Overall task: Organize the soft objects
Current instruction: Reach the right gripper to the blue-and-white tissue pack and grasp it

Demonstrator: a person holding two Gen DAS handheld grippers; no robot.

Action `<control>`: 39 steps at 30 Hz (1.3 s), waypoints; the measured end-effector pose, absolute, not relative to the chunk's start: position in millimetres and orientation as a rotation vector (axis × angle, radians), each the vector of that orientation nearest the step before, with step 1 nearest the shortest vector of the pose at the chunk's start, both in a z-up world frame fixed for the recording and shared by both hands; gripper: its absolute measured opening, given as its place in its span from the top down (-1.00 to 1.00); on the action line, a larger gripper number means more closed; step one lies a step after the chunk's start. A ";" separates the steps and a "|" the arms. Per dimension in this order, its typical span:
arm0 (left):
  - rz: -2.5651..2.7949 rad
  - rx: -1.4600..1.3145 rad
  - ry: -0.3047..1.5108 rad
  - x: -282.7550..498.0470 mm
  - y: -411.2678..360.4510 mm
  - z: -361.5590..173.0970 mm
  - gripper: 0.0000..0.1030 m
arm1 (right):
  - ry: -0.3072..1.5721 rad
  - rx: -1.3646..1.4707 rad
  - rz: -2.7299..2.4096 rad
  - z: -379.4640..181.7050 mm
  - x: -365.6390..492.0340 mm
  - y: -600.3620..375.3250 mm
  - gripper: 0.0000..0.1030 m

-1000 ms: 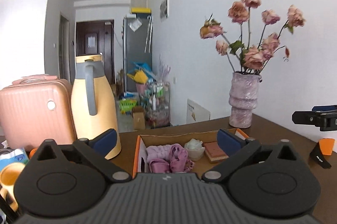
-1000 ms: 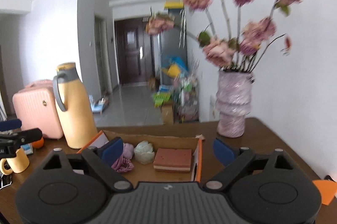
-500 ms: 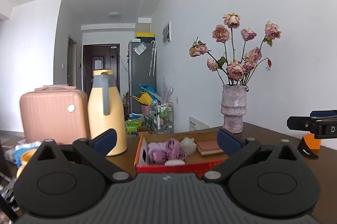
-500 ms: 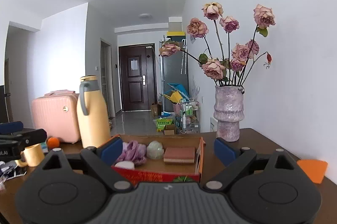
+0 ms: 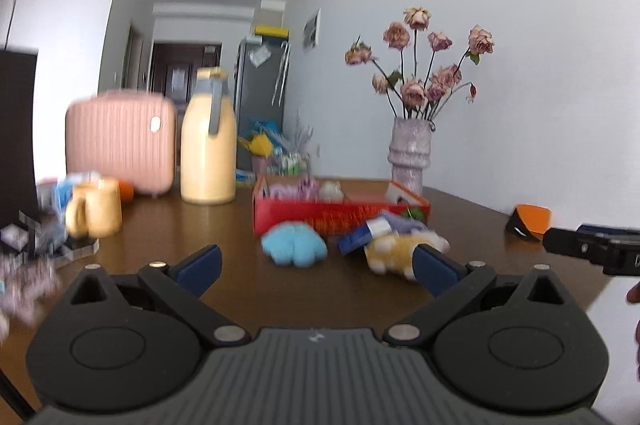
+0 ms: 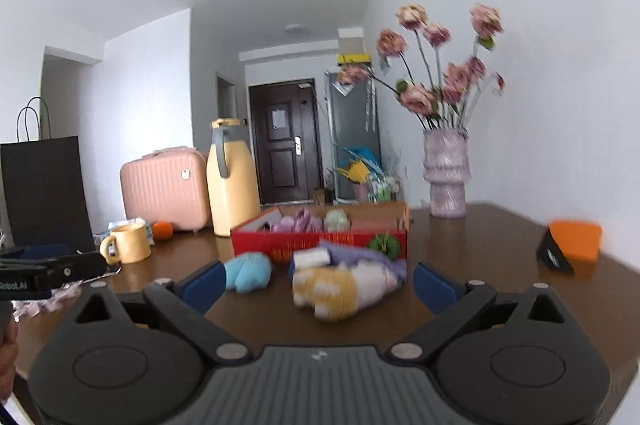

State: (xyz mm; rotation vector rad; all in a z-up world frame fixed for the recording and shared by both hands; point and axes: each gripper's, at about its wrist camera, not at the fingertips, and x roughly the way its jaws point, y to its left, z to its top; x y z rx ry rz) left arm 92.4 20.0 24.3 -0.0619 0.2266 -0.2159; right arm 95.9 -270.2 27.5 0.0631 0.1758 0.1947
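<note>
Since half a second earlier both grippers had drawn back from the red box (image 6: 320, 245), bringing into view loose toys on the surface (image 6: 460, 237) in front of it. The left gripper (image 5: 316, 265) and the right gripper (image 6: 318, 283) each hung above the surface with jaws wide apart, holding nothing. The step in hand appeared to be the approach for another pick: the box already held purple and pale soft items, while a blue plush (image 6: 246, 271), a yellow-and-white plush (image 6: 340, 291) and a purple soft item (image 6: 372, 259) lay outside it. The yellow-and-white plush lay on its side just ahead of the right gripper, between its fingertips, its long axis running left to right and tilted slightly away, yellow end to the left, white end to the right. The next move would probably call for lowering the right gripper so that the jaws straddled the plush across its narrow middle. The blue plush lay near the left fingertip, apart from the box; blur hid its facing.
</note>
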 end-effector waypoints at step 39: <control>-0.178 -0.071 0.414 323.0 11.4 4.8 -1.00 | 0.481 0.062 0.273 -5.3 337.0 -223.0 -0.83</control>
